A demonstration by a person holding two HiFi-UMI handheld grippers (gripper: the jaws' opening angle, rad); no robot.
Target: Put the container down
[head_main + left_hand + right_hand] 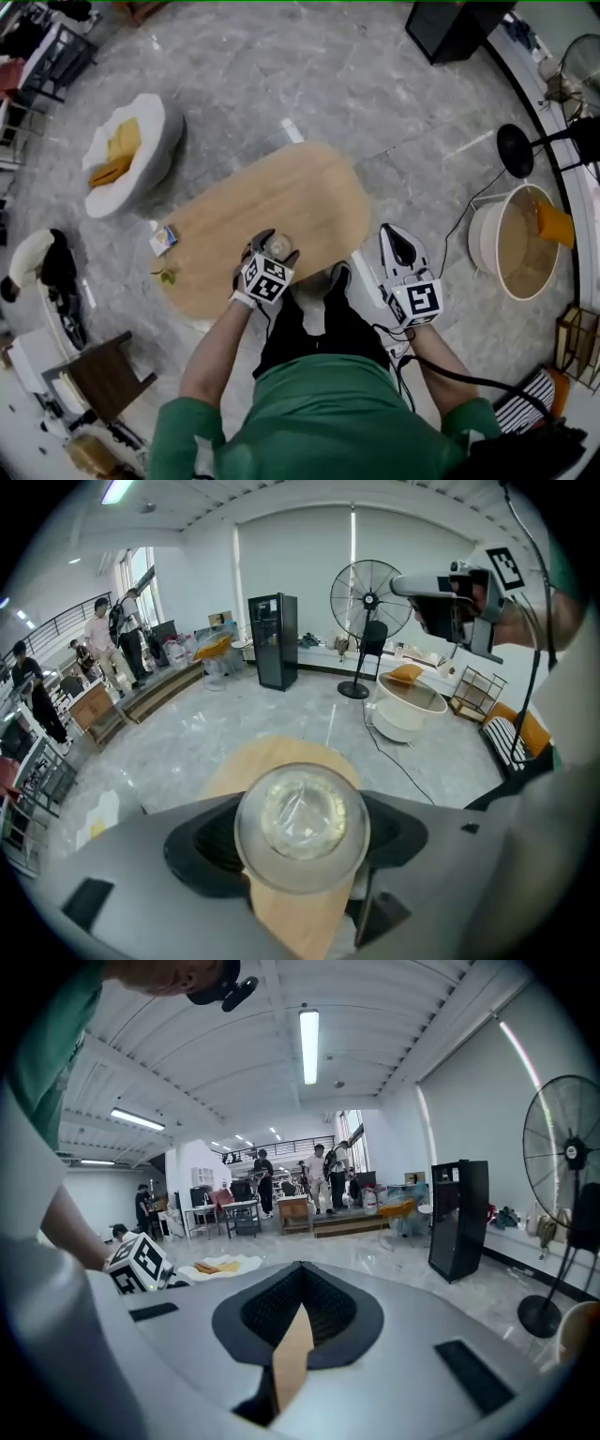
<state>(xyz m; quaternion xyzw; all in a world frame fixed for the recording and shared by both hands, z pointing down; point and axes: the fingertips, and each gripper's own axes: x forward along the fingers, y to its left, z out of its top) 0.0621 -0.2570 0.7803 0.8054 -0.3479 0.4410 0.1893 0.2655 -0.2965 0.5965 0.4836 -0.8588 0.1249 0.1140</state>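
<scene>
A clear round container is clamped in my left gripper, just above the near edge of the oval wooden table. In the left gripper view the container fills the space between the two grey jaws, its round end facing the camera, with the table below it. My right gripper hangs off the table's right end, over the floor. Its jaws are shut with nothing in them. In the right gripper view the tips of that gripper meet, and a sliver of table shows below them.
A small box and a green scrap lie at the table's left end. A white seat with a yellow cushion stands far left, a white tub and a fan base to the right, and a brown chair near left.
</scene>
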